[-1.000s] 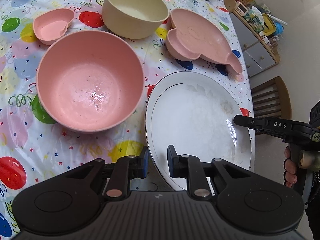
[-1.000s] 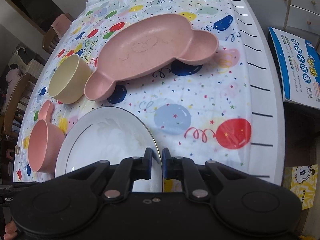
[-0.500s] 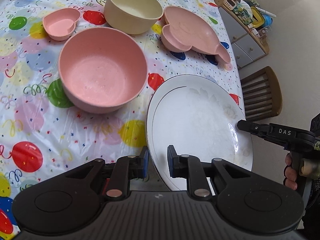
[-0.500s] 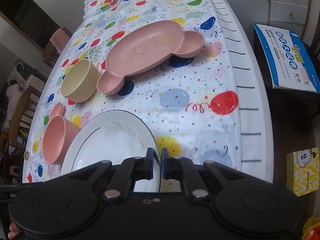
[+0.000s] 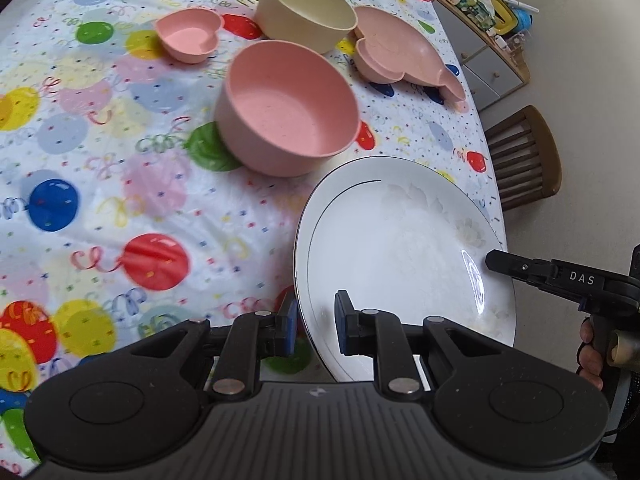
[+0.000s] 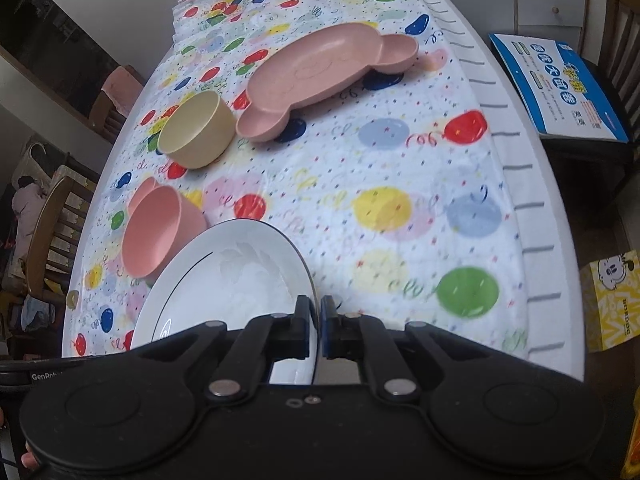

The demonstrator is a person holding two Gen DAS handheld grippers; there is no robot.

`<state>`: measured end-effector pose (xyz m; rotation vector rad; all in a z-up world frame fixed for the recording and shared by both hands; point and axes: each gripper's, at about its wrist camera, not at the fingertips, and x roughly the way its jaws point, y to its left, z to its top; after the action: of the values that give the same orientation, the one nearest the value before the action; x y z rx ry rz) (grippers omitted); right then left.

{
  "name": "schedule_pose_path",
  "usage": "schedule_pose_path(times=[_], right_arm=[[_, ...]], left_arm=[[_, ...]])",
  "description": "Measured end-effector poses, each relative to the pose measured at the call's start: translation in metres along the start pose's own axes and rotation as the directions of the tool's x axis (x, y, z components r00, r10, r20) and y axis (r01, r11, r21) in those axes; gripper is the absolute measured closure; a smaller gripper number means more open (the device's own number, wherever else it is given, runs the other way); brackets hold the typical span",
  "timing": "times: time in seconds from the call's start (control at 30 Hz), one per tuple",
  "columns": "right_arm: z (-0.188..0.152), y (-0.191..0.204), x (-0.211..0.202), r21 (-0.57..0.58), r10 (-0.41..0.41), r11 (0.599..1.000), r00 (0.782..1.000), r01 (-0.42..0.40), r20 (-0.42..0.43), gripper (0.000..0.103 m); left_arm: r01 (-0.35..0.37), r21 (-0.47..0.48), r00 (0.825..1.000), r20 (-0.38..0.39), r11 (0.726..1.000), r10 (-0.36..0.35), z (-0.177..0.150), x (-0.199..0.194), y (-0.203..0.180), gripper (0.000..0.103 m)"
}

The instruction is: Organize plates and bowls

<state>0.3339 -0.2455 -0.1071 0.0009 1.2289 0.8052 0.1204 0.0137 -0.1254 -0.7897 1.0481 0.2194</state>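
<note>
Right now your left claw (image 5: 316, 322) pinches the near rim of the large white china plate with a thin dark line round its edge (image 5: 392, 248), one pad above and one below. Your right claw (image 6: 315, 322) is pressed together on the opposite rim of that plate, its tip showing in the left view. You hold it from two sides probably because a wide, smooth plate would tip or slip from one narrow grip. The plate sits tilted, lifted clear of the desk (image 5: 120, 200) with its balloon-print cloth, near the desk's edge.

Beyond the plate stands the deep pink bowl (image 5: 288, 106), closest of the rest. Farther out are the cream round bowl (image 5: 306, 12), the small pink heart-shaped dish (image 5: 188, 38), and the pink bear-shaped divided plate (image 6: 324, 70), all apart from each other. Judging by this spread, sorting is barely begun; the white plate likely wants a flat spot where other dishes can stack on it.
</note>
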Motion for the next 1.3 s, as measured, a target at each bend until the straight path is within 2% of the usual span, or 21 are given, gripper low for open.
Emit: schedule_pose_path(times=[0.3, 0.67, 0.87, 1.3], right_arm=[[-0.046, 0.05, 0.008, 0.021, 0.008, 1.0, 1.0, -0.009, 0.002, 0.099], [-0.087, 0.11, 0.046, 0.031, 0.032, 0.999, 0.999, -0.032, -0.011, 0.099], [-0.1, 0.127, 0.059, 0.042, 0.032, 0.999, 0.999, -0.031, -0.016, 0.099], [-0.115, 0.136, 0.067, 0.044, 0.002, 0.999, 0.999, -0.001, -0.033, 0.097]], left_arm=[[-0.024, -0.003, 1.0, 0.013, 1.0, 0.024, -0.017, -0.038, 0.055, 0.085], [-0.078, -0.009, 0.996, 0.037, 0.997, 0.078, -0.023, -0.064, 0.113, 0.085], [-0.08, -0.013, 0.996, 0.032, 0.997, 0.081, -0.026, -0.064, 0.127, 0.085], [-0.092, -0.01, 0.996, 0.012, 0.996, 0.092, -0.03, -0.057, 0.135, 0.085]])
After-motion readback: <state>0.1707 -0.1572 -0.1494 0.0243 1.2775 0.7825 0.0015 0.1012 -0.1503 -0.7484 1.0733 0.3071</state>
